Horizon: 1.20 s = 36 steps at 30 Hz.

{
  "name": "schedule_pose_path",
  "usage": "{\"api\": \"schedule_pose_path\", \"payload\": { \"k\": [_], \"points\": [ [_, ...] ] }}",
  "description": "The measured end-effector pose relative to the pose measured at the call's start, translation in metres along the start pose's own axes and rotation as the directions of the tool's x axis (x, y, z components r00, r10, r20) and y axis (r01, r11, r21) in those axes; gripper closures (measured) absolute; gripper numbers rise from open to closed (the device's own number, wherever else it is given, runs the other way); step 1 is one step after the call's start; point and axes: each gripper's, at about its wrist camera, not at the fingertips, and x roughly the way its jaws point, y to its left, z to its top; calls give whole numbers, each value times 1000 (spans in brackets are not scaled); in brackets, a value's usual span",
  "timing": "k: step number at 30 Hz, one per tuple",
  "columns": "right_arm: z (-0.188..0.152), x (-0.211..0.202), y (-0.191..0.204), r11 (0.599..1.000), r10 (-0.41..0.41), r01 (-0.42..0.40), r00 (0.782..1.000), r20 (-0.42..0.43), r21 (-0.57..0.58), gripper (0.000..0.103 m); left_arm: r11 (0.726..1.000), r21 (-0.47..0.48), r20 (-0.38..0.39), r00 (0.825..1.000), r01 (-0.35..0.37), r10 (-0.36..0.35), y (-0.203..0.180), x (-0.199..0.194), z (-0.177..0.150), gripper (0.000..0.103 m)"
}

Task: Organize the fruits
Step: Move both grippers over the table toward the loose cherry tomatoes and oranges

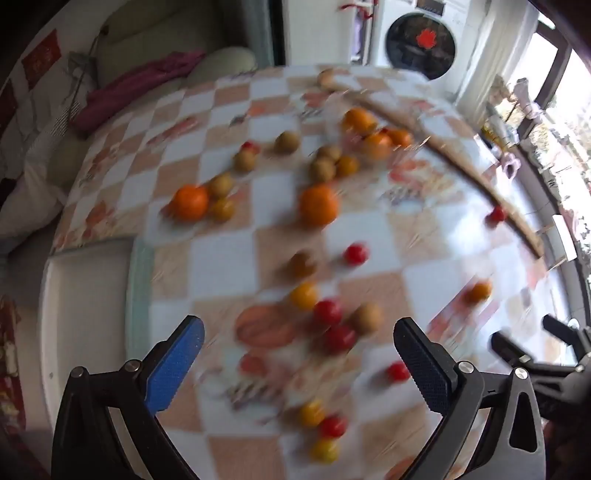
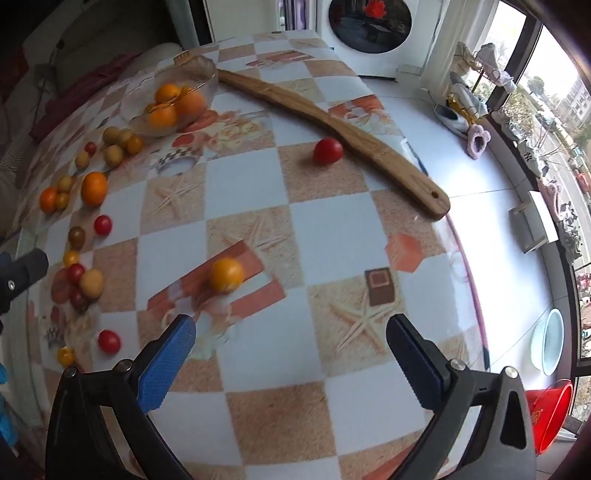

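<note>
Left gripper [image 1: 299, 350] jaws apart, empty, above scattered tomatoes [image 1: 334, 325]. Right gripper [image 2: 291, 339] likewise apart; yellow tomato [image 2: 226, 275] just ahead.

A lived-in home: a table [image 2: 332, 236] under a checkered, seashell-printed oilcloth stands beside a sofa [image 1: 122, 40] draped with a purple cloth [image 1: 140, 85]. A front-loading washing machine [image 2: 369, 22] sits behind it, slippers [image 2: 478, 142] lie on the pale floor, and large windows [image 2: 546, 85] overlook a street.
</note>
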Motion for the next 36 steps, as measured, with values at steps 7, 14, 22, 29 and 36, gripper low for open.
{"api": "schedule_pose_path", "payload": {
  "k": [7, 14, 22, 29, 36],
  "points": [
    [-17, -27, 16, 1000, 17, -16, 1000, -12, 26, 0, 998, -6, -75, 995, -68, 67, 35, 0, -27, 0],
    [-11, -35, 23, 998, 36, -34, 999, -30, 59, 0, 999, -25, -94, 995, -45, 43, 42, -3, -27, 0],
    [-10, -36, 25, 997, 49, -46, 998, -37, 67, 0, 1000, -6, -112, 993, -29, 28, 37, -1, -27, 0],
    [-5, -32, 27, 997, 47, -44, 998, -43, 61, 0, 1000, 0, -131, 991, -14, 14, 29, 4, -28, 0],
    [-1, -29, 27, 997, 53, -50, 998, -46, 59, 0, 1000, 4, -130, 991, -13, 14, 24, 8, -23, 0]
  ]
}}
